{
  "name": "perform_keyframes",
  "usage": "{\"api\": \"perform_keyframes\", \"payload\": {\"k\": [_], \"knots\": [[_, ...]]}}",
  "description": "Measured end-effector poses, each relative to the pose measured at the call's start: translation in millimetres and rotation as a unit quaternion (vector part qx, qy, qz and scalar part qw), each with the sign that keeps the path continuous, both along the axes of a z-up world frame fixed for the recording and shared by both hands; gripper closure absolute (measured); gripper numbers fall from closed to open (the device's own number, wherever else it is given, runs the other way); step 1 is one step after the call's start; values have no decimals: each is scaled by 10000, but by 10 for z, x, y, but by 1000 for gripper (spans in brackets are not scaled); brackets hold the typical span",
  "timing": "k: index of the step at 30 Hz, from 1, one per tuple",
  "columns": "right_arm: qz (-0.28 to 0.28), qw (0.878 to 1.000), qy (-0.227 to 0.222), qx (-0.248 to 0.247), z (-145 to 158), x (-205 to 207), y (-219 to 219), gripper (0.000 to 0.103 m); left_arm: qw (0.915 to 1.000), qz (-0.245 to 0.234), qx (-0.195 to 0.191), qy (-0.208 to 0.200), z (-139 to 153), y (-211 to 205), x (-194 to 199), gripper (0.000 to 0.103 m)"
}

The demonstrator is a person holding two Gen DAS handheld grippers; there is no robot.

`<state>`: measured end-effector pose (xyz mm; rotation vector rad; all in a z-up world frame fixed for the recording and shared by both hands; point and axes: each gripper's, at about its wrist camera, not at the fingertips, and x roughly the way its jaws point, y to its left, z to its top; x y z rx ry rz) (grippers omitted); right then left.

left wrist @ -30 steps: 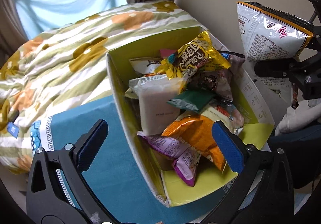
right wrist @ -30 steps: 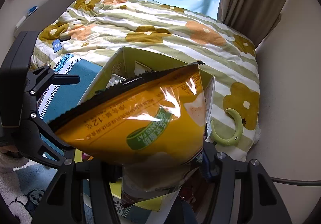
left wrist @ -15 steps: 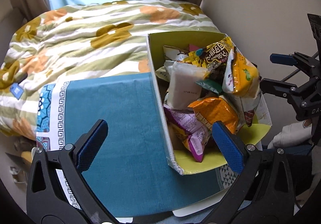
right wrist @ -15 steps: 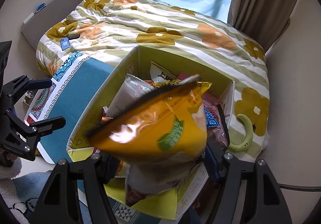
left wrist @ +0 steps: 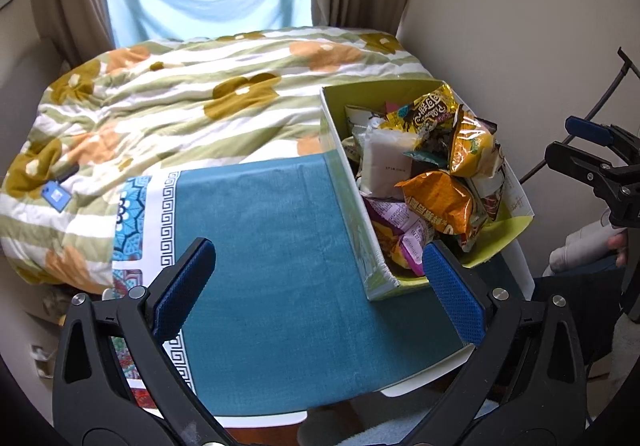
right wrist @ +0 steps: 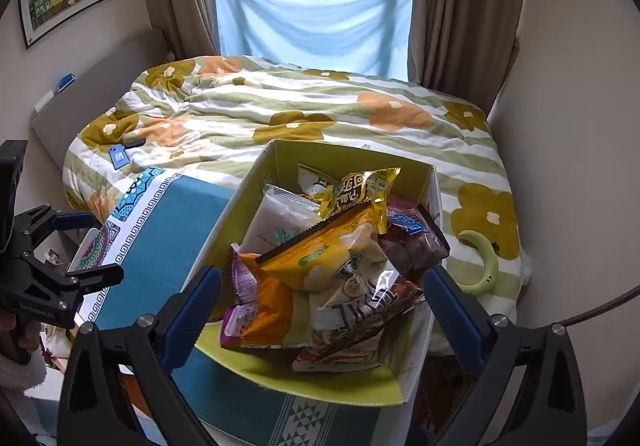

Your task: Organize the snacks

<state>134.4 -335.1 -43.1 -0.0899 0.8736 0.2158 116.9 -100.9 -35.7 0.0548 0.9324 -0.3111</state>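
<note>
Snacks fill a yellow-green cardboard box (right wrist: 280,158) that sits on a table covered by a teal cloth (left wrist: 272,246), pushed against a bed with a flowered quilt (left wrist: 180,114). Crinkly packets are heaped loosely inside, rising above the rim. A yellow chip bag (right wrist: 320,250) lies on top of the heap, tilted, resting on an orange packet (right wrist: 272,302) and a purple-lettered bag (right wrist: 360,306). A gold foil packet (right wrist: 356,186) stands behind it, and a pale white pouch (right wrist: 280,214) leans against the left wall of the box.

The right gripper (right wrist: 320,310) hovers over the near end of the box. Its jaws have just been opening and now stand wide apart, with nothing pressed between the blue pads; the yellow chip bag is let go. The left gripper (left wrist: 316,286) hangs over the bare teal cloth beside the box, jaws spread, holding nothing. A sleeve (left wrist: 584,250) of the person shows at the edge.

The step in hand appears to be dropping a packet into the box and pulling away. To do it well, the right gripper should lift clear without snagging the bag's serrated edge, since the pile is high and could slide over the low front flap (right wrist: 320,386). Whether more snacks wait outside the box cannot be told from these views.
</note>
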Motion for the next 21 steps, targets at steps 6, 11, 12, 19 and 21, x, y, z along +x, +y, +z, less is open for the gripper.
{"api": "perform_keyframes", "payload": {"k": [6, 11, 12, 19, 21], "knots": [[-407, 9971, -538, 357, 355, -528, 347, 2, 9956, 258, 84, -892, 489, 371, -527, 1], [-825, 9915, -897, 465, 524, -978, 651, 2, 9885, 520, -108, -1417, 747, 623, -972, 1], [-903, 9902, -952, 470, 540, -1059, 703, 2, 9874, 532, -137, -1483, 768, 652, -1041, 1], [-1300, 9831, -1237, 364, 566, -1463, 898, 2, 9805, 716, -129, -1824, 783, 835, -1414, 1], [-1374, 9815, -1306, 284, 555, -1560, 932, 2, 9806, 733, -109, -1813, 772, 859, -1446, 1]]}}
